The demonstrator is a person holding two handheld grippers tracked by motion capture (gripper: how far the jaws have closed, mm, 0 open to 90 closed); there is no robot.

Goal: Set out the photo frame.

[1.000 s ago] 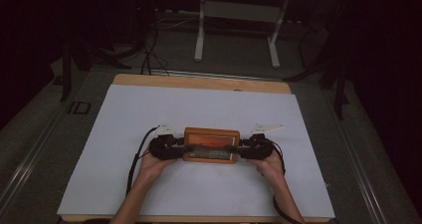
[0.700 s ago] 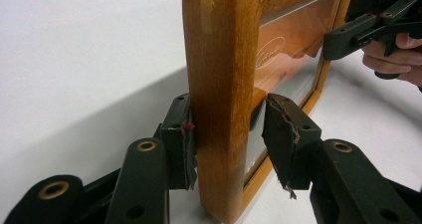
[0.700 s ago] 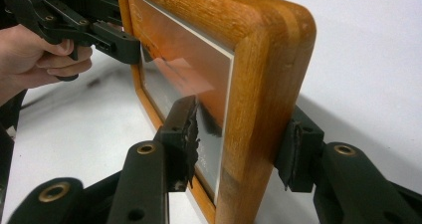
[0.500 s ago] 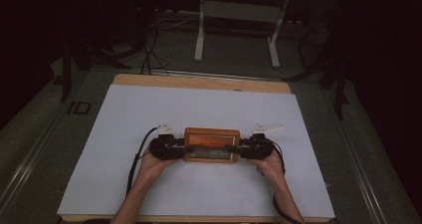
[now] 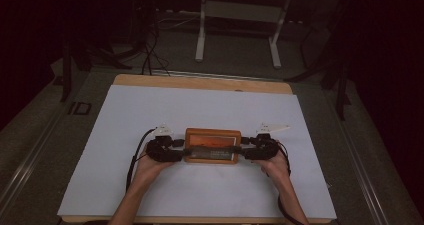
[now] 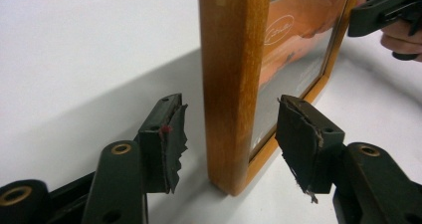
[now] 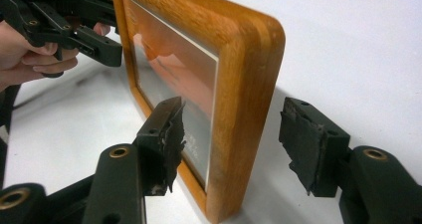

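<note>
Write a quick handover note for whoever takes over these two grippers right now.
Left gripper: jaws open, just been opening, straddling the left end of the wooden picture frame without touching it.
Right gripper: jaws open, just been opening, either side of the frame's right end, pads clear.
Frame: stands on edge on the white table sheet, mid-table, glass front toward the person.
Done: frame set down and released.
Left: draw both grippers back without knocking it.
</note>
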